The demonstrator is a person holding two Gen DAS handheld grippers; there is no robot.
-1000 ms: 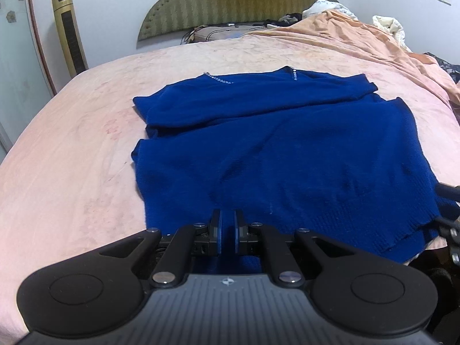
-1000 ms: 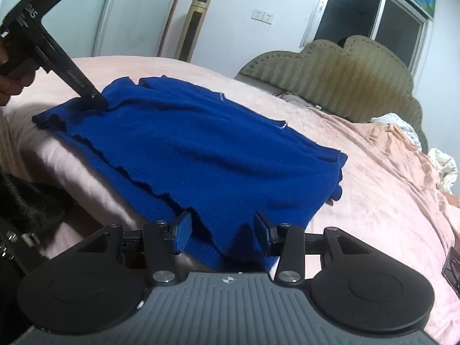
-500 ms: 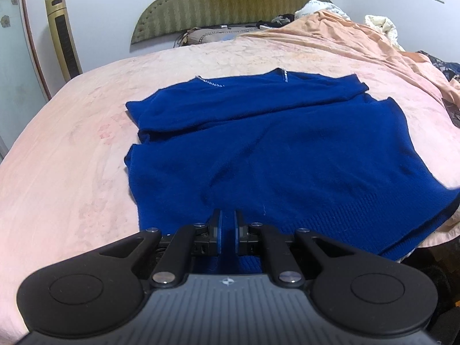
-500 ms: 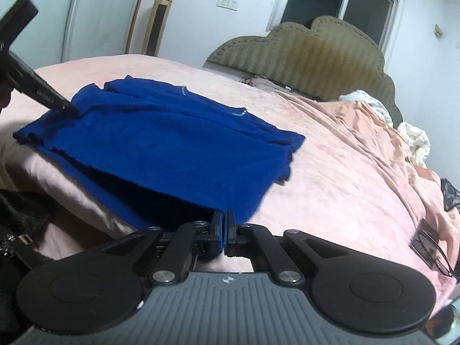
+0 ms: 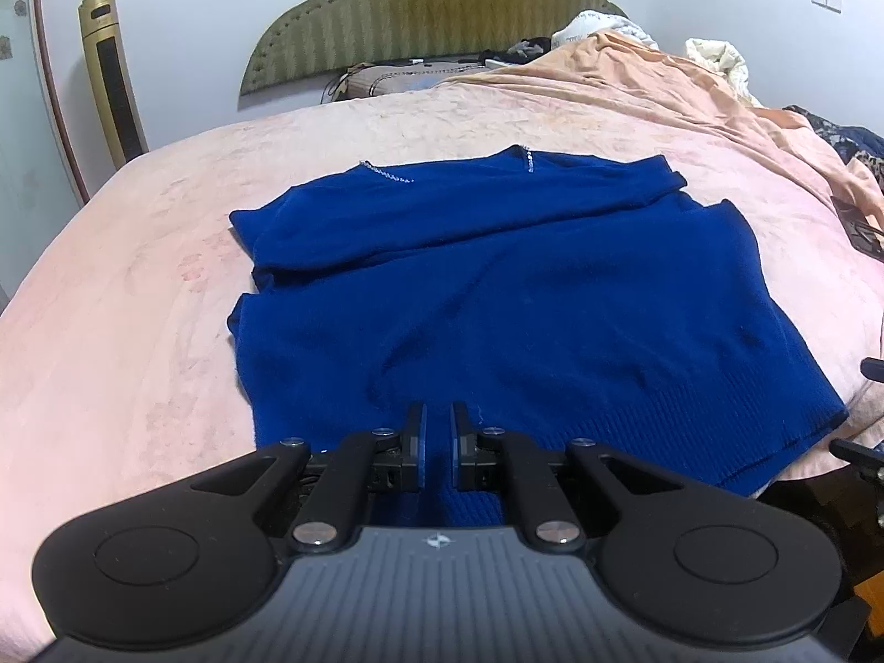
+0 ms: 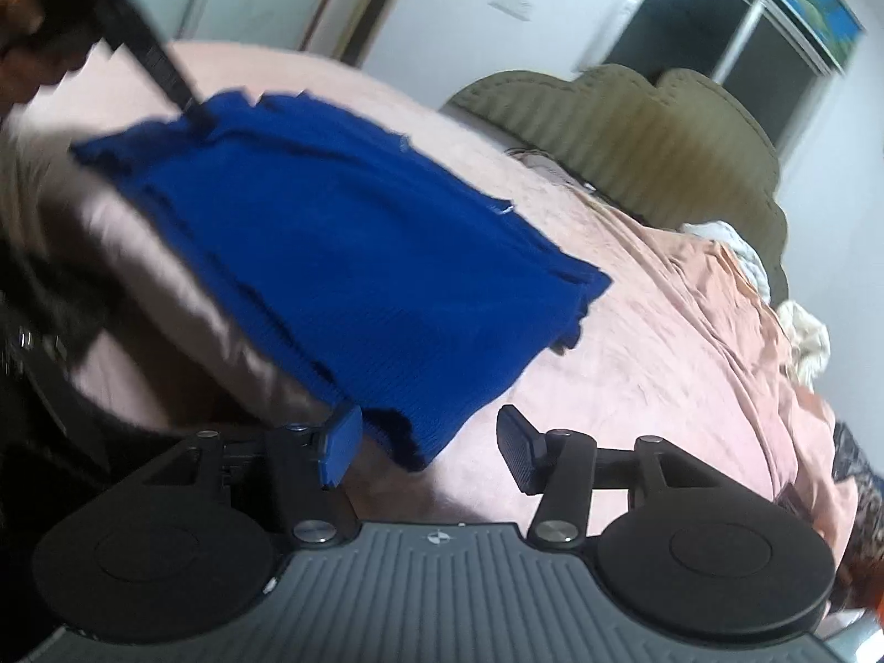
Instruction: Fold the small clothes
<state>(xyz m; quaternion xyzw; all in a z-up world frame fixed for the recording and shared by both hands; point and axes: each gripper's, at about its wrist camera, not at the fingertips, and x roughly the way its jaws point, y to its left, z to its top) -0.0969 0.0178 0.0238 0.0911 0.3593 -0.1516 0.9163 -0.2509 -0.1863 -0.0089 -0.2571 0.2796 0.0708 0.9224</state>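
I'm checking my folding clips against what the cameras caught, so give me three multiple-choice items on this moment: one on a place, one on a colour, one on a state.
1. Where does the sweater lie?
A. on the pink bedspread
B. on a wooden floor
C. over a chair back

2. What colour is the sweater?
A. red
B. deep blue
C. white

3. How does the left gripper stand?
A. wide open above the pillow
B. shut on the sweater's hem
C. holding a hanger

Answers:
1 A: blue knit is spread flat on the pink cover, neckline toward the headboard.
2 B: the whole garment is one deep blue.
3 B: its fingers sit close together with the hem between them; the right gripper is opening, jaws apart, the hem corner loose between them.
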